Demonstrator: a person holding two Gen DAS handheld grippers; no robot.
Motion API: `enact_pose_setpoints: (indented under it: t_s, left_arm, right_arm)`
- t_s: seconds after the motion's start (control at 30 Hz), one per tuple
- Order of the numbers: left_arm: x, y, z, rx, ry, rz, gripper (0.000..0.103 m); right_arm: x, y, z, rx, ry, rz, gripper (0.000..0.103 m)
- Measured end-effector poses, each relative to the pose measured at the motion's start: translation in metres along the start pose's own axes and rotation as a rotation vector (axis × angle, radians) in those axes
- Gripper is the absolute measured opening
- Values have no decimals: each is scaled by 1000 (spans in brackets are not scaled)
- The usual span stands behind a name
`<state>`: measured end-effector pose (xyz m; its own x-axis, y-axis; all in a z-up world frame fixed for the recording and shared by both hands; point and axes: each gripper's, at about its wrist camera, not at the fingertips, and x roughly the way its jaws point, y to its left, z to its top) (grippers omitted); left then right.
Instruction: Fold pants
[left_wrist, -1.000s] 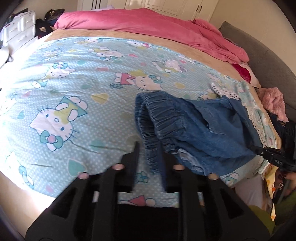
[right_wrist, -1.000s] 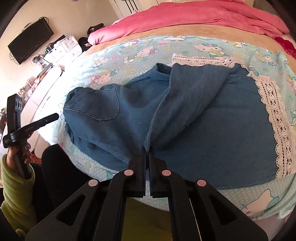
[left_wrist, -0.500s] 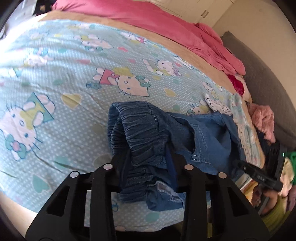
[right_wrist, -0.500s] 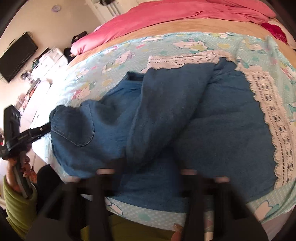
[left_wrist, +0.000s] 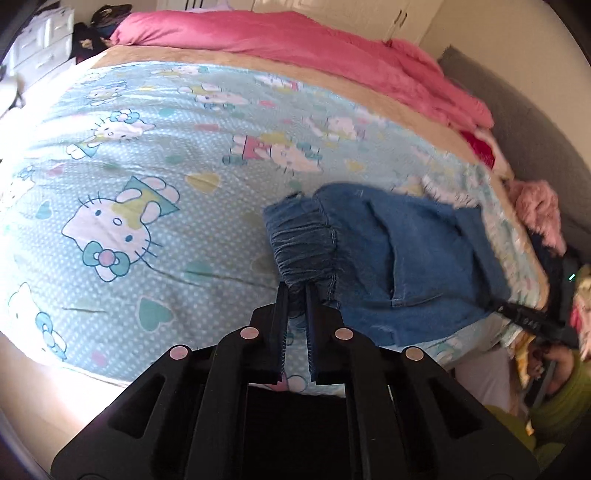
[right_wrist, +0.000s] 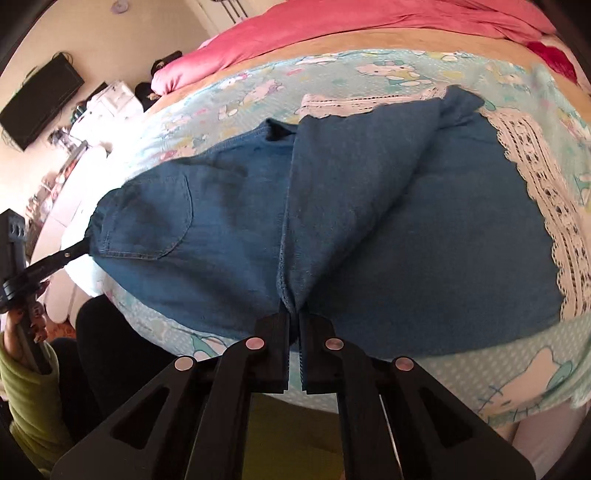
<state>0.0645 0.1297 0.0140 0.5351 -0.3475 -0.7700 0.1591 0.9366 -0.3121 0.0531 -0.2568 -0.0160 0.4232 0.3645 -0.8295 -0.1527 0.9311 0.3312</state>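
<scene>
We hold both grippers angled steeply down at the bed. Left gripper (left_wrist: 296, 291): jaws pressed together, pinching the gathered elastic waistband (left_wrist: 301, 240) of the blue denim pants (right_wrist: 369, 229), at its near corner. Right gripper (right_wrist: 292, 315): jaws also clamped, pinching a seam ridge of the pants near the front edge. Pants lie spread on the cat-print sheet (left_wrist: 147, 177), waist to the left, lace-trimmed leg ends (right_wrist: 546, 206) to the right. Pink duvet (left_wrist: 295, 40) bunched at the far side. In the right view, a green sleeve (right_wrist: 22, 398) w/ hand grips the left tool's handle.
</scene>
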Motion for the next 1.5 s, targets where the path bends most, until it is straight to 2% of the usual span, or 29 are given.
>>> enact_pose_setpoints:
  t_s: [0.07,0.1,0.13,0.2,0.23,0.3,0.33,0.4,0.47,0.57,0.63,0.7,0.8,0.87,0.93,0.97,1.03,1.13,1.17,1.23,1.3,1.37,1.5]
  left_arm:
    - [-8,-3,3,26,-25,37,2]
    - [-6,-6,3,52,-18,83,2]
    - [3,-7,2,78,18,122,2]
    - [25,2,-4,50,107,102,2]
    - [29,5,-7,36,117,107,2]
    - [26,7,-10,37,97,151,2]
    - [20,6,-9,37,73,156,4]
    - [-1,-4,-5,67,9,176,11]
    - [-16,-16,-1,100,-47,213,30]
    - [-29,-39,5,133,-91,178,39]
    - [-26,-61,9,167,-97,143,44]
    - [-14,-79,13,205,-79,122,48]
    - [22,-108,17,259,-27,112,49]
    - [51,-117,12,284,20,129,49]
    - [76,-119,3,311,54,183,49]
    - [87,-115,-2,313,72,205,49]
    - [101,-105,-10,299,84,205,49]
    - [98,-100,-11,289,64,187,49]
    - [95,-99,-11,285,56,180,49]
    - [84,-98,-10,263,21,153,50]
    - [74,-101,-8,249,-11,125,57]
    - [63,-109,-8,256,-40,116,64]
    - [41,-129,-10,278,-82,91,73]
  right_arm:
    - [-3,5,-1,-38,-20,-13,4]
    - [0,6,-1,-50,-13,-24,7]
    - [7,5,-3,-53,21,-39,8]
    - [12,2,-7,-42,36,-37,9]
    - [9,1,-8,-43,31,-26,10]
    - [-1,0,-7,-42,7,-23,23]
    - [-12,-1,-6,-53,-31,-30,27]
    - [-29,0,-2,-77,-92,-53,31]
    - [-43,4,5,-100,-150,-64,32]
    - [-50,17,14,-166,-207,-53,35]
    - [-45,28,19,-215,-209,-34,35]
    - [-33,40,25,-263,-187,-9,42]
    - [-3,47,30,-299,-118,-12,43]
    - [18,48,28,-307,-56,-42,43]
    - [37,38,25,-295,-4,-90,43]
    - [41,34,22,-286,-1,-83,43]
    - [41,32,20,-289,-16,-66,43]
    - [27,32,24,-279,-24,-15,43]
    - [16,30,30,-266,-51,5,43]
    - [-4,28,40,-262,-114,-11,43]
    - [-16,26,52,-263,-154,-31,45]
    - [-22,21,64,-253,-180,-64,52]
    - [-25,13,95,-246,-206,-107,52]
